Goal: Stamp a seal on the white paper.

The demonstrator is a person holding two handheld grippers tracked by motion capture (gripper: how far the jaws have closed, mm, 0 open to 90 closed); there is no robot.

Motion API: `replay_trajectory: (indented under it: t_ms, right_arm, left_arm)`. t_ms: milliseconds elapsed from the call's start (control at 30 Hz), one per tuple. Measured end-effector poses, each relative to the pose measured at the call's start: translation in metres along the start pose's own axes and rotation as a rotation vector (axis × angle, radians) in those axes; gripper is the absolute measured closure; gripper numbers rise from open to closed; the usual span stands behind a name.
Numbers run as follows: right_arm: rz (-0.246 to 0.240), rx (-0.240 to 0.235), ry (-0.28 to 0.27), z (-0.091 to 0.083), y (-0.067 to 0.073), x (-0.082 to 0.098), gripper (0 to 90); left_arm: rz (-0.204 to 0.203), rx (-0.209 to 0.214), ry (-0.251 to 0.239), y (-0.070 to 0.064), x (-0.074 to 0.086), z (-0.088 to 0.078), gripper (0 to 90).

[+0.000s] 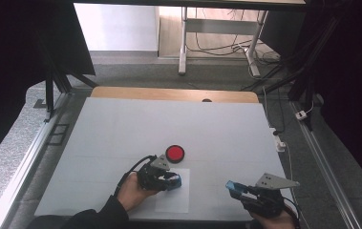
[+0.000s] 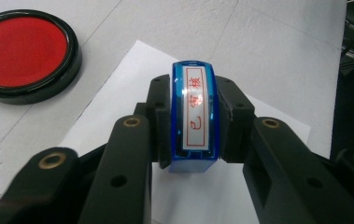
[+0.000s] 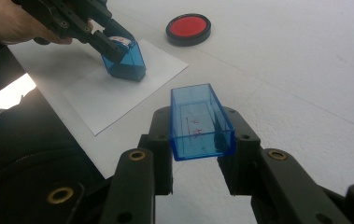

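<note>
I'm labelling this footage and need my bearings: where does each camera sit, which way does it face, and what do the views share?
High view: above the person's side, looking forward and down on the white table; forearms and both hands enter from below.
Left gripper view: rides the left gripper, looking along black jaws shut on the blue transparent stamp over the white paper sheet.
Right gripper view: rides the right gripper, jaws shut on the blue transparent cap; the other hand shows beyond.
Shared: the round red ink pad.
</note>
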State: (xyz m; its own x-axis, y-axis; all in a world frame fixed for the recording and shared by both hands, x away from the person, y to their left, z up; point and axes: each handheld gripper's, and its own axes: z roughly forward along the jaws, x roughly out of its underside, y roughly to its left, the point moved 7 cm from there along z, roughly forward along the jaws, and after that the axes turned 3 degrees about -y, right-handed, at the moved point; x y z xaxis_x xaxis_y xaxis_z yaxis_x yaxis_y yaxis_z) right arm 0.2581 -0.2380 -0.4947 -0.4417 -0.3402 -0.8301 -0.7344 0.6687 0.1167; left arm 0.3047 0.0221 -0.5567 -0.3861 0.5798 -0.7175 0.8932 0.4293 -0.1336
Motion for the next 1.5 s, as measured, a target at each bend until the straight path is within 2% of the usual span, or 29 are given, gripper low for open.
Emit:
replay_trajectory:
  t_ms: [700,1067,1333,1500]
  right_arm:
    - [0.003,0.001,-0.003,0.0,0.0,0.0,68.0]
    - [0.008,0.0,-0.007,-0.001,-0.001,0.0,68.0]
    - [0.014,0.001,-0.012,-0.001,-0.002,0.0,68.0]
    - [0.013,-0.002,-0.013,-0.001,-0.001,0.0,68.0]
  left_arm:
    - [0.021,0.032,-0.055,-0.007,-0.016,-0.024,70.0]
    - [0.01,0.059,-0.128,-0.006,-0.026,-0.043,70.0]
    - [0.024,0.078,-0.169,-0.006,-0.031,-0.057,70.0]
    - [0.016,0.089,-0.205,-0.006,-0.035,-0.067,70.0]
